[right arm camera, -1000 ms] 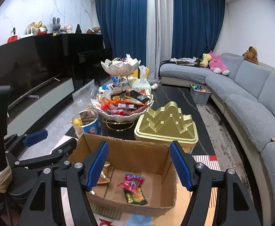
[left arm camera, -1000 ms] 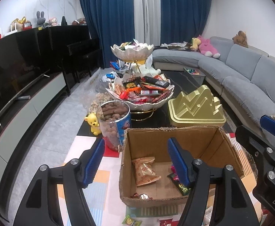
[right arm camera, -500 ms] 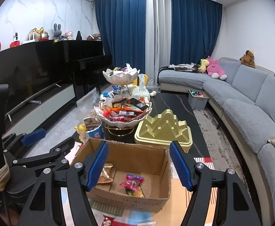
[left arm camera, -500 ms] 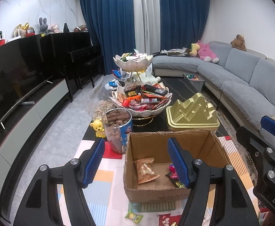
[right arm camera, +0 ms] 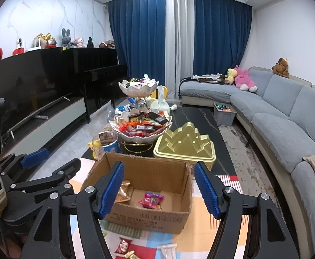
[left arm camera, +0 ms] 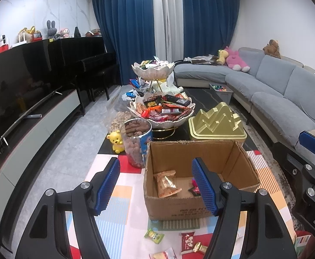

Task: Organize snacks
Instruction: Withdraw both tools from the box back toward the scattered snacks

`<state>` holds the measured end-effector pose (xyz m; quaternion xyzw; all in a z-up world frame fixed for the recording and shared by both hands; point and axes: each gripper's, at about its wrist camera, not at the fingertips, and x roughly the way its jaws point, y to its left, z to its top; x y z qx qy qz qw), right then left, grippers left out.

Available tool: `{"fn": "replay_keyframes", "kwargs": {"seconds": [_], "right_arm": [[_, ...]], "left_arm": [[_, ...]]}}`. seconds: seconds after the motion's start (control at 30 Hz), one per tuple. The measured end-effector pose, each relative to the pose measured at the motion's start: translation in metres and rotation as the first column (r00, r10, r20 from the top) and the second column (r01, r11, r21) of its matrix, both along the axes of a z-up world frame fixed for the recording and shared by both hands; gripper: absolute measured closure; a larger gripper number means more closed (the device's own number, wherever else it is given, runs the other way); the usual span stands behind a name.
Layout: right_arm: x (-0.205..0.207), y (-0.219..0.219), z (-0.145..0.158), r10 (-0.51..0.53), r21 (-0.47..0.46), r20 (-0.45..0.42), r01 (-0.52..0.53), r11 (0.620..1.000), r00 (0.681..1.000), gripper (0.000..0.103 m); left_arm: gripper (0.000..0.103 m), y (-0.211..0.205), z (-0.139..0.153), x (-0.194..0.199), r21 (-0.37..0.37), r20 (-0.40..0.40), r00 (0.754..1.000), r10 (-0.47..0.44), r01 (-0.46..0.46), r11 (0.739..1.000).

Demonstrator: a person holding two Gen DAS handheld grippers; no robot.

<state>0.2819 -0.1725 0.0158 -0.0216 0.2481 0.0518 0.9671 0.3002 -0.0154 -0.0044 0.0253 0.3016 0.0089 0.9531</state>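
Both tools empty: left tool point(left arm camera: 155, 185) and right tool point(right arm camera: 158, 186) spread wide, nothing between the pads. Nearest: loose snack packets point(left arm camera: 154, 236) on the patterned table point(left arm camera: 123, 196), just below the tools. Light, crinkly, slippery film, so my call is to pinch at the sealed edge, gently; contents may crush. Next out: cardboard box point(left arm camera: 200, 209) with a few packets point(left arm camera: 166, 182) inside. Beyond it: nut jar point(left arm camera: 138, 142), gold lidded tray point(left arm camera: 217, 125), tiered snack bowls point(left arm camera: 160, 110).
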Motion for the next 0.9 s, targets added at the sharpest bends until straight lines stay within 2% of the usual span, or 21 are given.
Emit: {"fn": "replay_keyframes", "kwargs": {"seconds": [0.37, 0.9], "right_arm": [[-0.019, 0.000, -0.010, 0.004, -0.012, -0.012, -0.004, 1.000, 1.000, 0.035], [-0.039, 0.005, -0.041, 0.020, -0.045, -0.061, -0.023, 0.999, 0.998, 0.035]], "left_arm": [[0.035, 0.005, -0.013, -0.023, -0.007, -0.019, 1.000, 0.006, -0.006, 1.000], [0.035, 0.009, -0.049, -0.048, -0.011, -0.072, 0.997, 0.008, -0.009, 1.000]]}}
